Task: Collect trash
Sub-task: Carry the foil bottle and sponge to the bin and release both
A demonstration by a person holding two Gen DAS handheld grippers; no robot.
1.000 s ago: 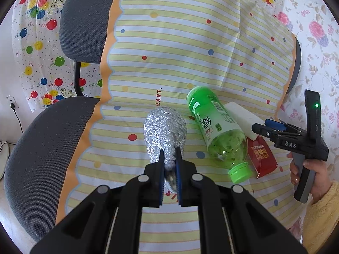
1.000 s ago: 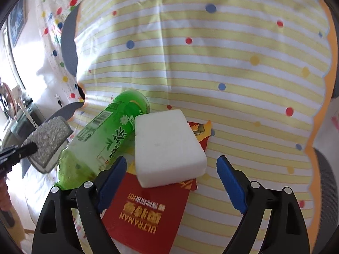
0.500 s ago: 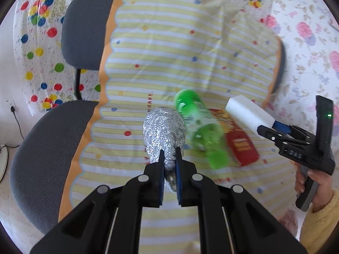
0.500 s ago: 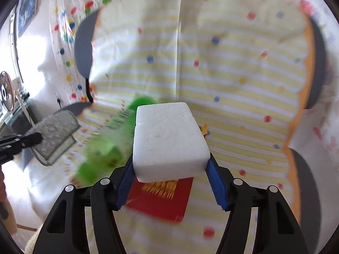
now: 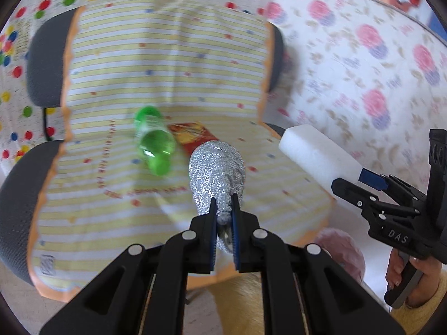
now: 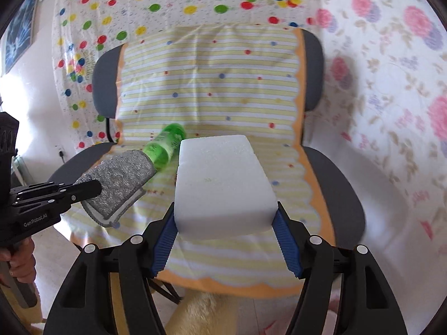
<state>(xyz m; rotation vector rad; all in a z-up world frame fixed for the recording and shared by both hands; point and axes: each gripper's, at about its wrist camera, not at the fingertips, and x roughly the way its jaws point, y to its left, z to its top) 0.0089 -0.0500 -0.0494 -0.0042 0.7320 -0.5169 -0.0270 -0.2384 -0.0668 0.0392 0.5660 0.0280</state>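
Left gripper (image 5: 223, 209) clamped on silver pad (image 5: 217, 171); right gripper (image 6: 225, 240) fingers (image 6: 287, 247) pinching white sponge (image 6: 220, 184), both lifted off chair (image 6: 332, 184). Bottle (image 5: 153, 142), red packet (image 5: 191, 135) lying on seat.

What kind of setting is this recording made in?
Probably a room at home, dressed for recording: a grey office chair draped in a striped, dotted cloth, patterned sheets hung as a backdrop, and a wall socket low on the wall.
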